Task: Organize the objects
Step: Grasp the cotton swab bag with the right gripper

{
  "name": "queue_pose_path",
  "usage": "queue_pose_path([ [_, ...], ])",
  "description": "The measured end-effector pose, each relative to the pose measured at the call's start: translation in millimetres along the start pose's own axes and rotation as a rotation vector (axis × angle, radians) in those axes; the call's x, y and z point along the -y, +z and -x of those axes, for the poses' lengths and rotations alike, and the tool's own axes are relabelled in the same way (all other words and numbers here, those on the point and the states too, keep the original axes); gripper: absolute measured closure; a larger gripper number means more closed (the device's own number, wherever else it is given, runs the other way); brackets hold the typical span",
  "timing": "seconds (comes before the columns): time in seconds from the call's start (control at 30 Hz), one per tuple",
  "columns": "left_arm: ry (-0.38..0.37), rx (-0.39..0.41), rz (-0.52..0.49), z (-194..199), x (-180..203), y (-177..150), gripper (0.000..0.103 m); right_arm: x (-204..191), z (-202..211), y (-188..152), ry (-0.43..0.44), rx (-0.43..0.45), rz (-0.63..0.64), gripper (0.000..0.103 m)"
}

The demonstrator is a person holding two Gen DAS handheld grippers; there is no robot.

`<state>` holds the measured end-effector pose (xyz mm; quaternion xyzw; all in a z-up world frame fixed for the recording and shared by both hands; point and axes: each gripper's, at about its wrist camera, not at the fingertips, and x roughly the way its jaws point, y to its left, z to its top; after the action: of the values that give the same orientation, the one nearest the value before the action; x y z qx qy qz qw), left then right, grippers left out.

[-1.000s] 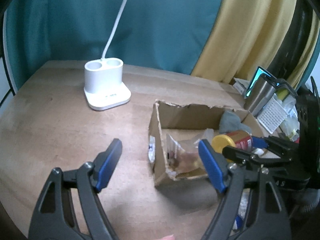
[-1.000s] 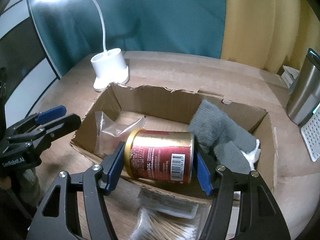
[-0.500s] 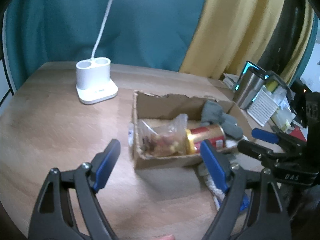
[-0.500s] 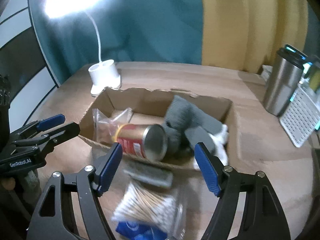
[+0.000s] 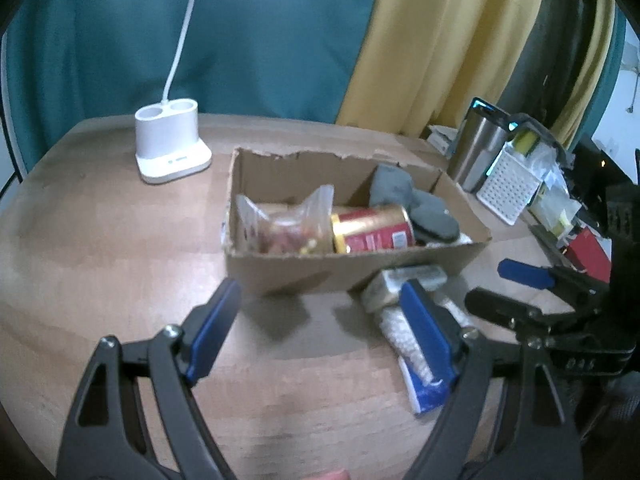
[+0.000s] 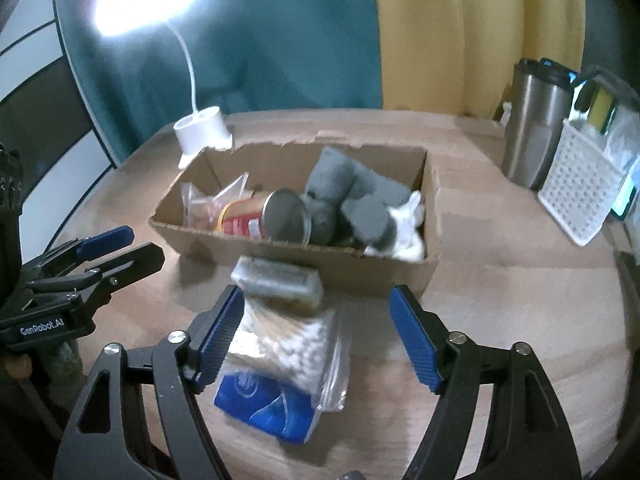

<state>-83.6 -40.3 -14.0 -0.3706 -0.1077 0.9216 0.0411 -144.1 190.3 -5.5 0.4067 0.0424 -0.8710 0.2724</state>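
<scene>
Both tools are wide apart and hold nothing: the left tool (image 5: 320,320) hangs over the desk (image 5: 100,240) in front of the box (image 5: 360,268), and the right tool (image 6: 316,328) hangs over a bag of cotton swabs (image 6: 288,344) that lies on the desk just in front of the box. The red can (image 5: 374,230) lies on its side in the box, between a bag of snacks (image 5: 288,228) and gray socks (image 5: 416,204). A small gray pack (image 6: 278,280) lies against the box's front wall, and a white lamp (image 5: 172,148) stands behind the box.

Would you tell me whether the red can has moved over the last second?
Yes. The red can left the right gripper and now lies inside the cardboard box.
</scene>
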Motion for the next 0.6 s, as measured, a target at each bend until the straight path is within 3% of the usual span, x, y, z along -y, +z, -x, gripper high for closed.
queue_pose_path([
  [0.5,0.032,-0.049,0.036,-1.6,-19.3,-32.3,0.019,-23.0,-33.3,-22.9,0.056,-0.093,0.013,0.015],
  [0.6,0.027,-0.055,0.041,-2.3,-18.6,-35.8,0.009,-24.8,-36.9,-25.2,0.048,-0.11,0.02,0.016],
])
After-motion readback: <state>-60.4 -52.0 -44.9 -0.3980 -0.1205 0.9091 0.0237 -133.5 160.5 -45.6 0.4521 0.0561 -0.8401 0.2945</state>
